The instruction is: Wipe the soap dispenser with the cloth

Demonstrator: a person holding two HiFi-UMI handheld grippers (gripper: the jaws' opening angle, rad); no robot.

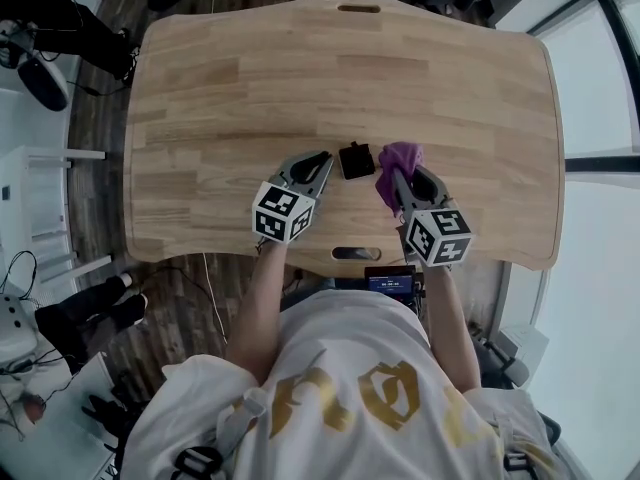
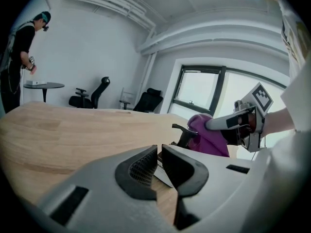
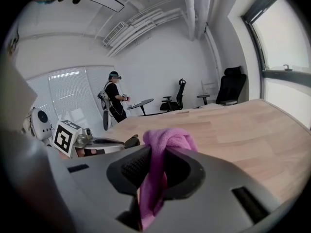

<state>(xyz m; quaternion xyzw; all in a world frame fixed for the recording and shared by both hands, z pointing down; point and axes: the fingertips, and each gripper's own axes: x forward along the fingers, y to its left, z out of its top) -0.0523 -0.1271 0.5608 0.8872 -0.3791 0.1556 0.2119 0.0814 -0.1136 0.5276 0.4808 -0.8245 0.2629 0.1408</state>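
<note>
A small black soap dispenser [image 1: 356, 160] stands on the wooden table [image 1: 300, 78] near its front edge, between my two grippers. My left gripper [image 1: 322, 160] is just left of it, shut, with nothing seen pinched; its closed tips [image 2: 158, 159] point toward the dispenser's black pump head [image 2: 186, 132]. My right gripper [image 1: 398, 180] is shut on a purple cloth [image 1: 400, 156], bunched up right next to the dispenser's right side. In the right gripper view the cloth [image 3: 167, 140] hangs between the jaws [image 3: 156, 164], and the dispenser's nozzle [image 3: 131, 141] peeks out at the left.
The table has a slot [image 1: 358, 9] at its far edge and another [image 1: 355, 253] at the near edge. A person [image 3: 114, 98] stands by a small round table [image 2: 43, 85] across the room, with office chairs [image 2: 97, 93] nearby. Windows run along the right.
</note>
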